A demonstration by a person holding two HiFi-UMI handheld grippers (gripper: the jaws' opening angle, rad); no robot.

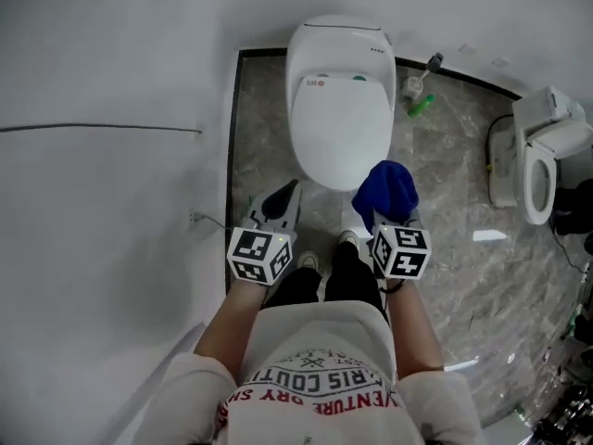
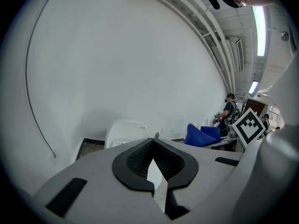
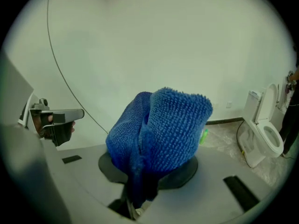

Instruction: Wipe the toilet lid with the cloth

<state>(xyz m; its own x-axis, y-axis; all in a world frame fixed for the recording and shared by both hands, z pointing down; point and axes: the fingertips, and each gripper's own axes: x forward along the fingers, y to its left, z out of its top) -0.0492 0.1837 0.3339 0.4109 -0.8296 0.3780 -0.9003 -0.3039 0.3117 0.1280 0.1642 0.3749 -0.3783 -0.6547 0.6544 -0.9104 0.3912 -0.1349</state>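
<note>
The white toilet [image 1: 338, 109] stands ahead of me with its lid [image 1: 339, 128] down; the left gripper view shows the lid [image 2: 125, 129] low against the wall. My right gripper [image 1: 389, 213] is shut on a bunched blue cloth [image 1: 386, 189], held in the air just off the lid's front right edge. In the right gripper view the cloth [image 3: 161, 134] fills the centre and hides the jaws of that gripper [image 3: 140, 192]. My left gripper [image 1: 283, 197] hangs in front of the toilet's left side, shut and holding nothing; its tips [image 2: 155, 136] meet.
A second toilet [image 1: 542, 156] with its seat up stands at the right. A green bottle [image 1: 422, 107] and a toilet brush [image 1: 414, 82] lie behind the first toilet. White wall runs along the left [image 1: 111, 156]. A person [image 2: 230, 108] stands far off at the right.
</note>
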